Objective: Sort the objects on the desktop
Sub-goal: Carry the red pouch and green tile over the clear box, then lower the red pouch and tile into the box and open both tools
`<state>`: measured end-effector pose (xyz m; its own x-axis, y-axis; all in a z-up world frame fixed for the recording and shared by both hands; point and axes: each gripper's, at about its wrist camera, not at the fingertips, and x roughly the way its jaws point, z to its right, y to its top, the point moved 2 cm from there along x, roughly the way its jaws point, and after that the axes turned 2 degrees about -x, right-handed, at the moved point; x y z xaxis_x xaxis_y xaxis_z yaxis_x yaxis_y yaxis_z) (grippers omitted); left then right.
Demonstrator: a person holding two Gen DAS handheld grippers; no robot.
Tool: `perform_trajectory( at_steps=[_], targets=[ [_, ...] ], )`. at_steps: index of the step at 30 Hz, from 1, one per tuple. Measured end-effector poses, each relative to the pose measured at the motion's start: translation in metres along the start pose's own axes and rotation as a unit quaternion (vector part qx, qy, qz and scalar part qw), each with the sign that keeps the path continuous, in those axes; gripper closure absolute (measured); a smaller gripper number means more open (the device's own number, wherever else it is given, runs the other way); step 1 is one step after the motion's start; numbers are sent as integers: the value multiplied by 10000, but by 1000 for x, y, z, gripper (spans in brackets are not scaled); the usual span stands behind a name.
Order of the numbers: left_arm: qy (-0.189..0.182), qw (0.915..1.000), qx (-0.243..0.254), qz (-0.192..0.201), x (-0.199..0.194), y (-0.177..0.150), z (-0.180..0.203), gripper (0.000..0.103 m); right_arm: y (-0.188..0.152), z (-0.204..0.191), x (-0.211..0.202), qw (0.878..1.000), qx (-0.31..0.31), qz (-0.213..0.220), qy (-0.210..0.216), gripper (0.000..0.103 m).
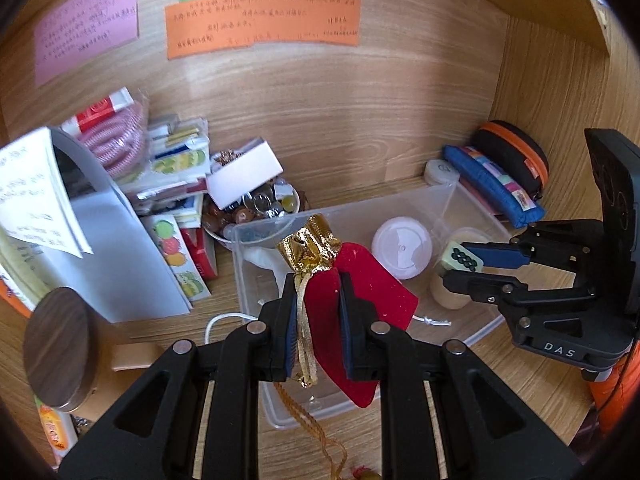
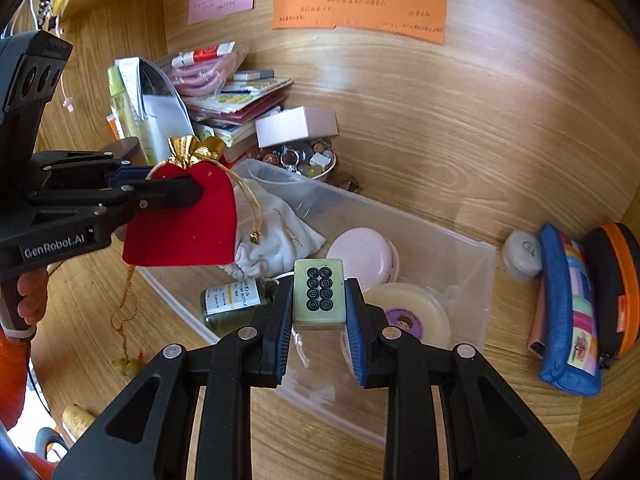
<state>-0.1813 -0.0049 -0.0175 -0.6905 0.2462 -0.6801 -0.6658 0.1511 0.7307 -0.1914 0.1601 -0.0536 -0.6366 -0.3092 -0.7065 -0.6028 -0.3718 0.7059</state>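
Note:
My left gripper [image 1: 319, 300] is shut on a red velvet pouch [image 1: 360, 300] with a gold top and gold cord, held above the clear plastic box [image 1: 468, 196]. It also shows in the right wrist view [image 2: 188, 216], where the left gripper [image 2: 192, 188] comes in from the left. My right gripper [image 2: 319, 300] is shut on a pale green mahjong tile [image 2: 319, 292] with black circles, held over the box [image 2: 460, 256]. In the left wrist view the right gripper [image 1: 460, 268] holds the tile [image 1: 464, 260] at the box's right side.
The box holds a white cloth bag [image 2: 280, 236], a small green bottle [image 2: 232, 304], a white round case [image 2: 364, 254] and a cream round tin [image 2: 412, 316]. A bowl of trinkets [image 2: 304, 160], a stack of booklets [image 2: 240, 108], and pencil cases [image 2: 568, 304] stand around it.

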Motion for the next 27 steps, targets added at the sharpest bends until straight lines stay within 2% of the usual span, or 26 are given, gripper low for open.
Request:
perform_trajectory(
  at_steps=[13,27],
  targets=[
    [-102,9995,168,-248,27,-11,4,86,0,-11,33,9991,-255,-320,55,81],
    [210,9985,402,-291,36,-18,8,85,5,-16,42,9990,-265,-362,1,81]
  ],
)
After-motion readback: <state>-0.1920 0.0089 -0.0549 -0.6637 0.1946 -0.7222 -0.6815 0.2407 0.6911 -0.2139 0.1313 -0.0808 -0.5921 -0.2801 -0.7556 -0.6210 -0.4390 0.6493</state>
